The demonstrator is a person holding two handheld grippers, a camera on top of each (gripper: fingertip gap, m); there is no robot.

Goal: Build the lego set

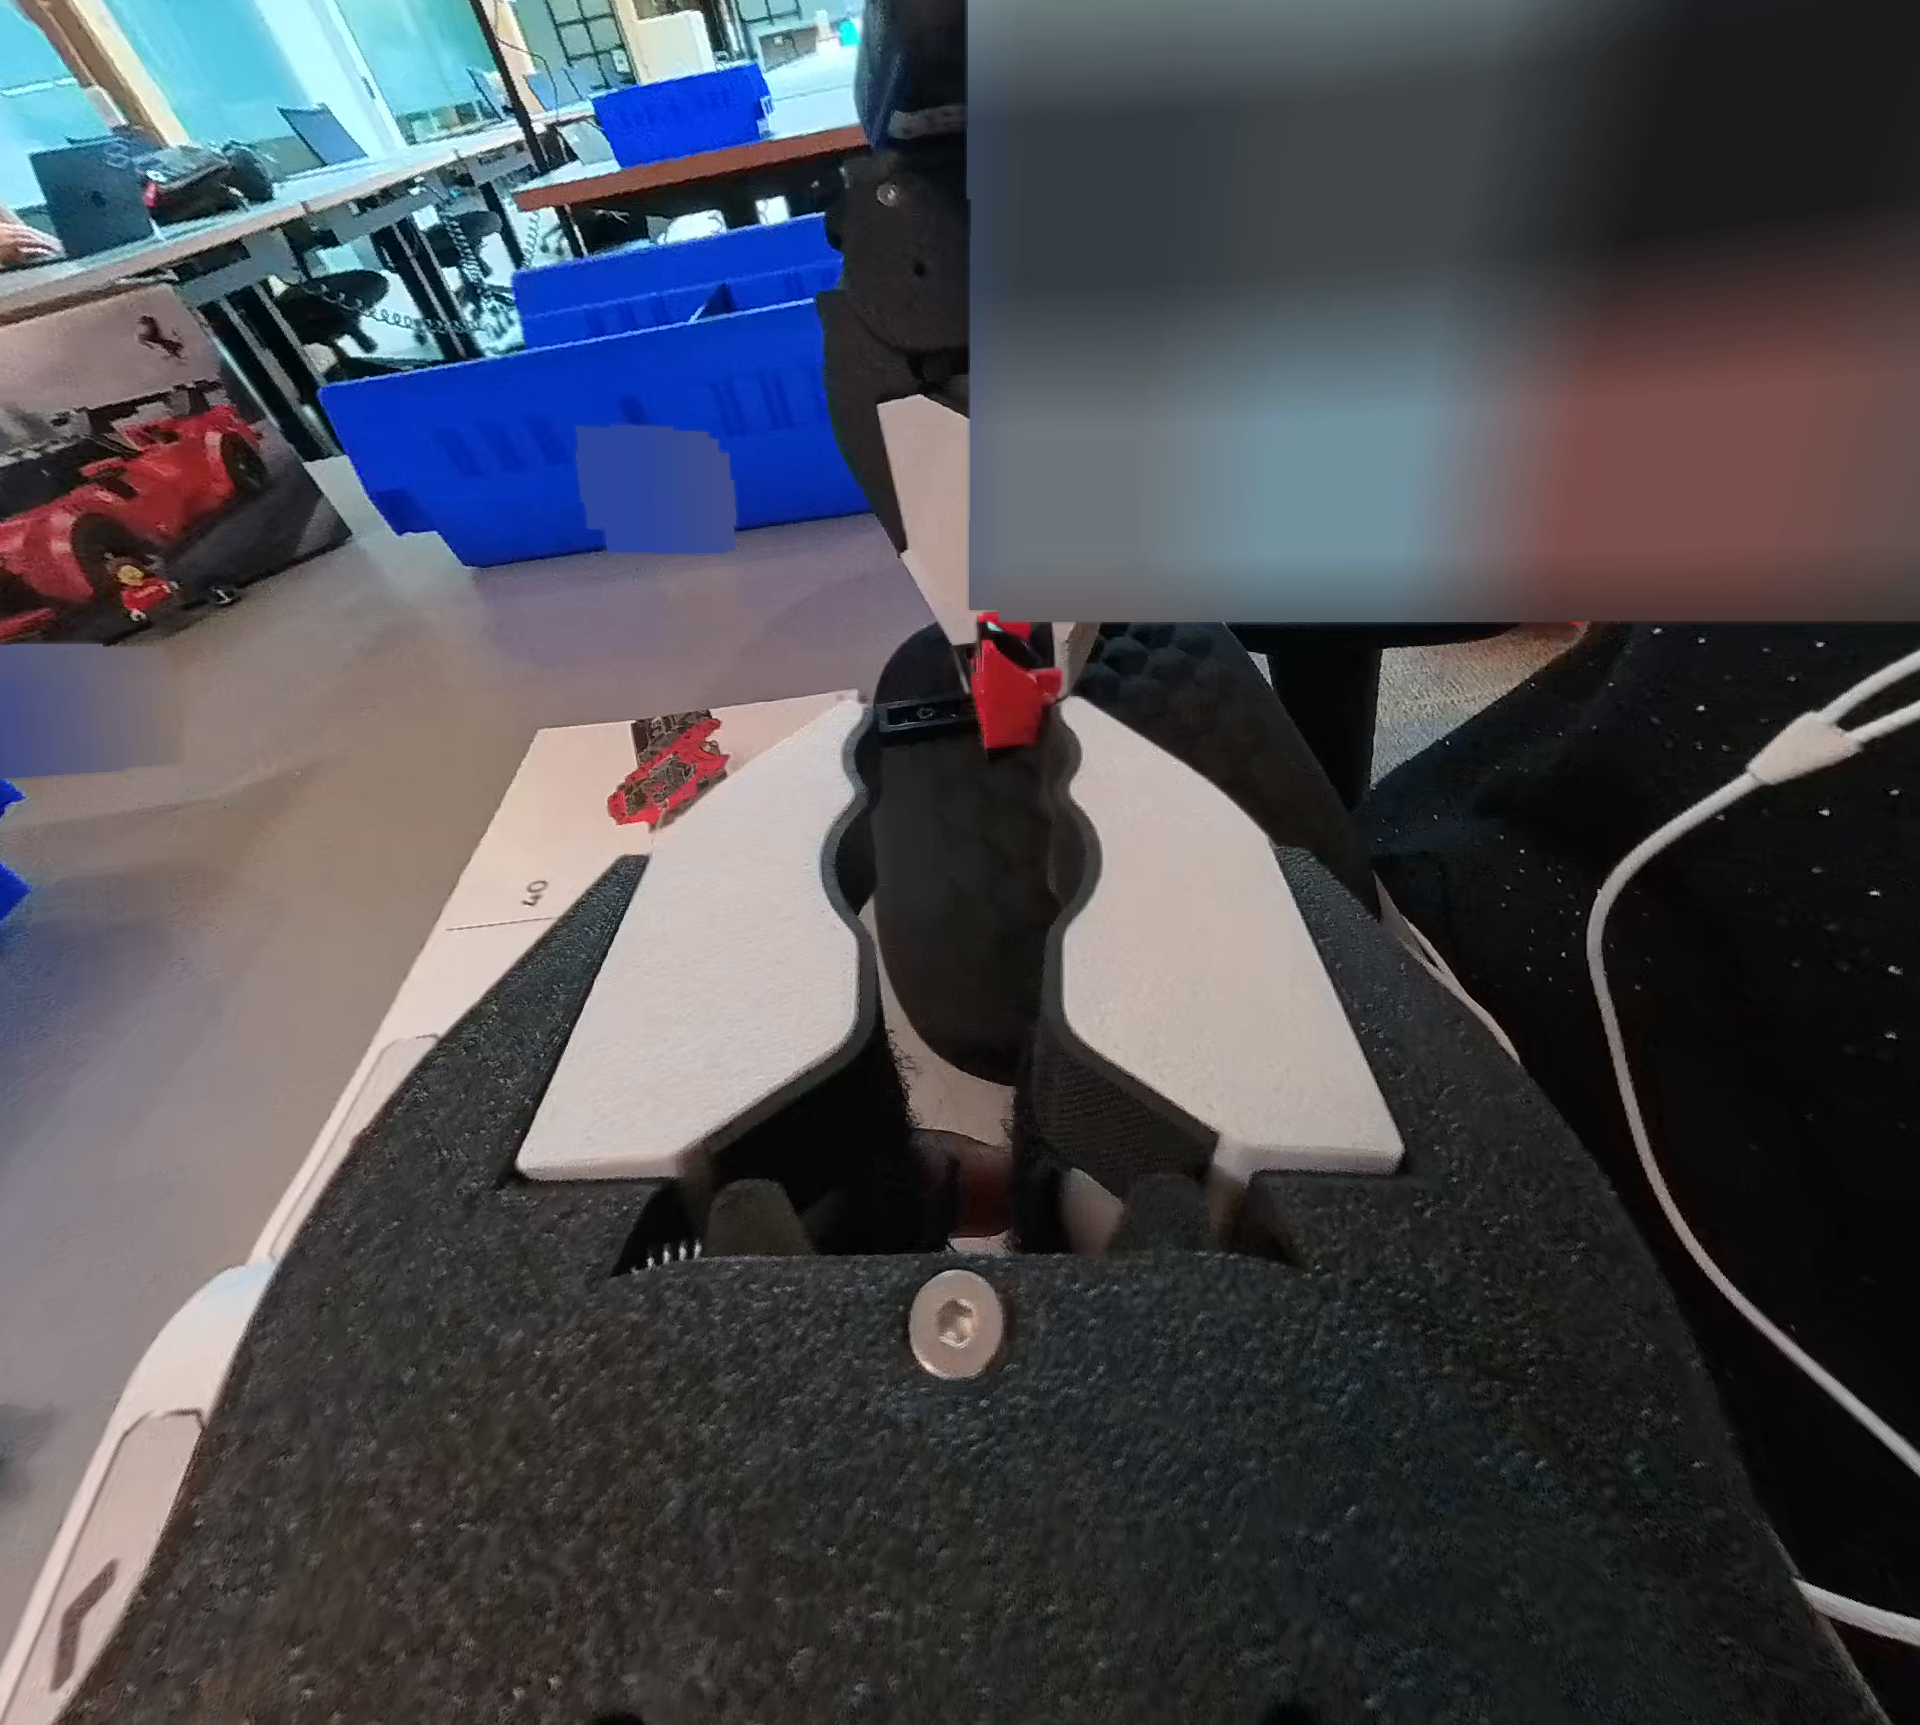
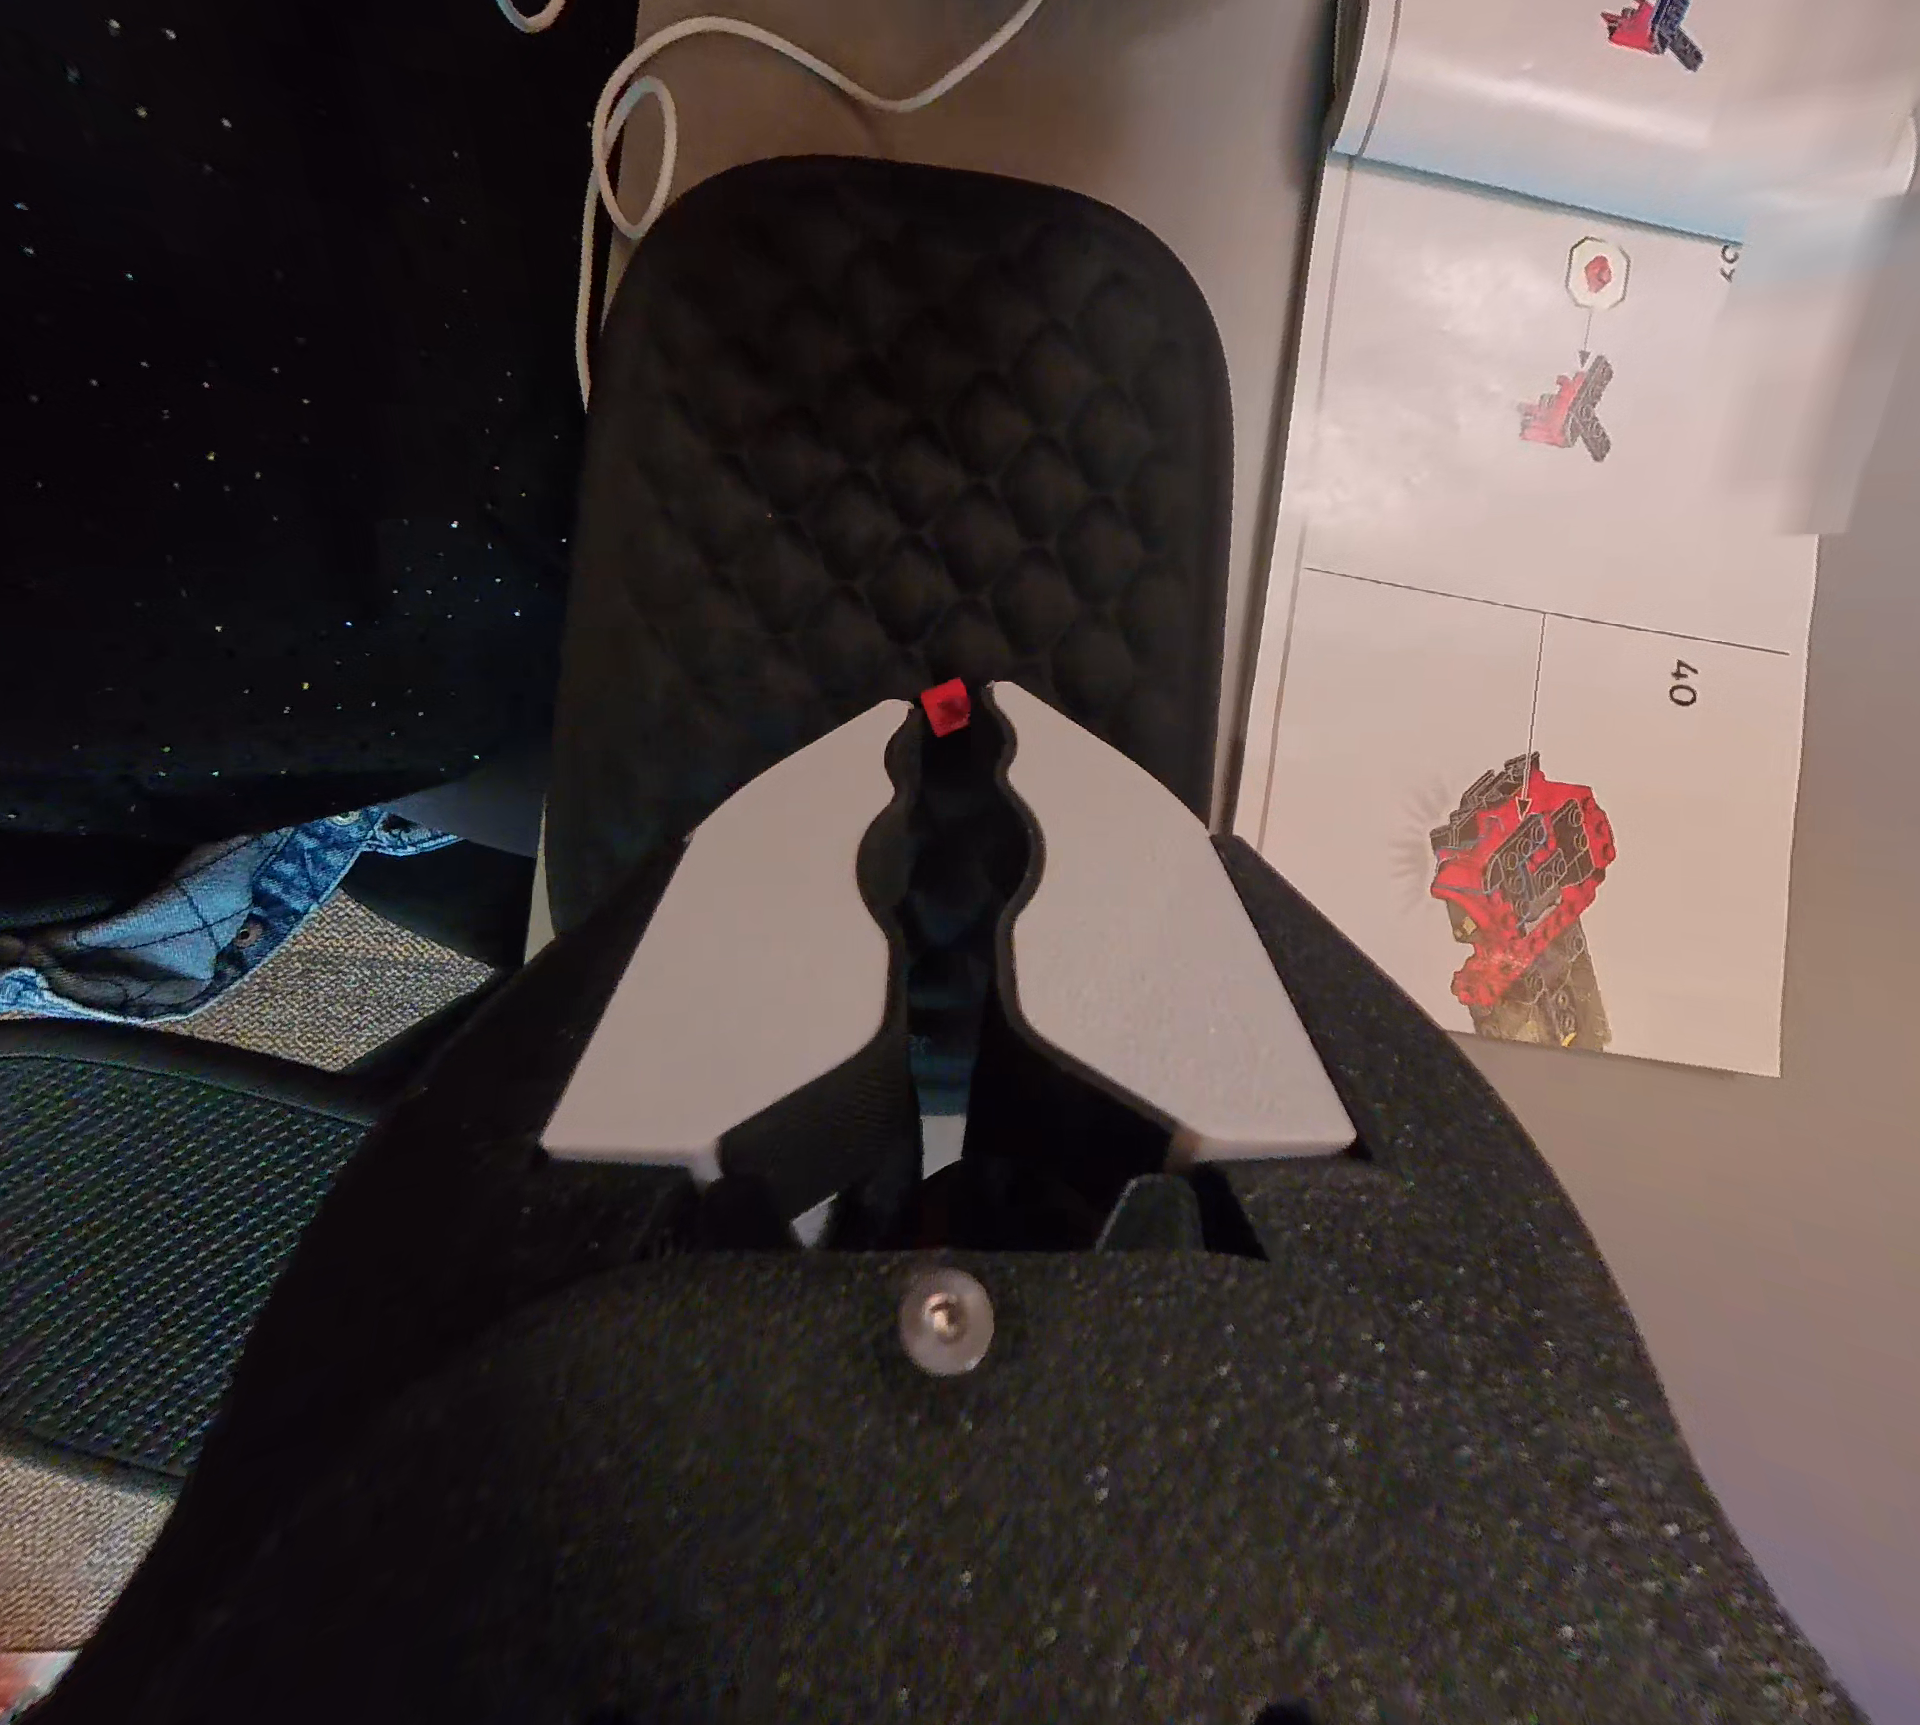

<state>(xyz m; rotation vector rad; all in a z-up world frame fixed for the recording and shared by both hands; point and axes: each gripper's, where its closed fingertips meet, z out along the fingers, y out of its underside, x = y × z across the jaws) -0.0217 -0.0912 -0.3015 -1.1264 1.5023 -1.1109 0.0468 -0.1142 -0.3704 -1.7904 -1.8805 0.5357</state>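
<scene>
Glass partitions (image 1: pixel 260 13), desks (image 1: pixel 260 210), grey table (image 1: pixel 312 792), bright daylight.

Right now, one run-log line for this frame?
left claw: shut on red-black lego piece | right claw: shut on small red brick | instruction booklet: open on table

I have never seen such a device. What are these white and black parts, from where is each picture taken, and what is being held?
No robot: a person holds two hand grippers, each carrying a camera that looks along its white fingers.

The left wrist view shows the left gripper shut on a small red and black lego assembly, above the open instruction booklet. Behind stand blue bins and the set's box.

The right wrist view shows the right gripper shut on a tiny red lego piece, with the booklet on the grey table.
</scene>
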